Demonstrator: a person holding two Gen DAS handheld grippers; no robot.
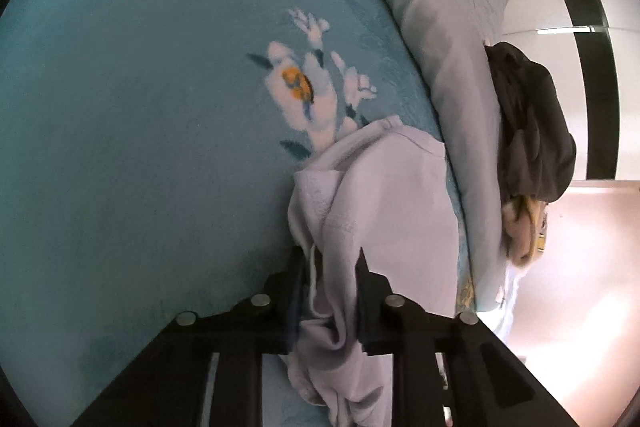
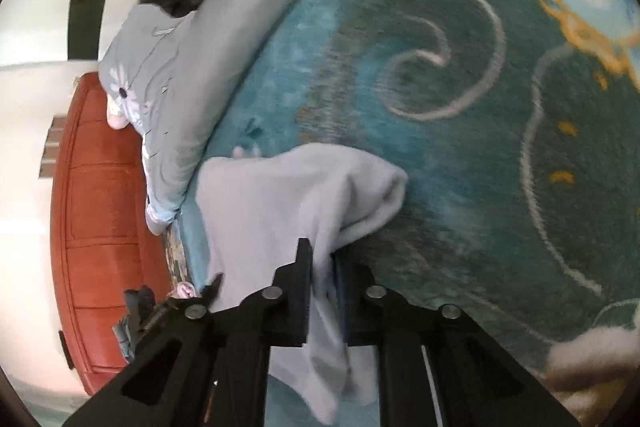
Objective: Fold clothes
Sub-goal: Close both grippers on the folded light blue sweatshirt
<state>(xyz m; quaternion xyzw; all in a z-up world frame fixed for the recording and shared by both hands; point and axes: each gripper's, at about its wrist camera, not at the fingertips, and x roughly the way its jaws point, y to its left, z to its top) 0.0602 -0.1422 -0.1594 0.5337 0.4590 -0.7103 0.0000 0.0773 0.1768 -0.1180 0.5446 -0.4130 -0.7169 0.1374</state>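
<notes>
A pale lilac garment lies bunched on a teal floral blanket. My left gripper is shut on a gathered fold of it, cloth spilling out between and below the black fingers. In the right wrist view the same pale lilac garment drapes over the teal blanket, and my right gripper is shut on another edge of it. A strip of cloth hangs down between the fingers. The tip of the other gripper shows at lower left.
A grey-blue quilt is rolled along the blanket's edge, with a dark garment and a tan item heaped beyond it. A red-brown wooden bed frame and white wall lie past the quilt.
</notes>
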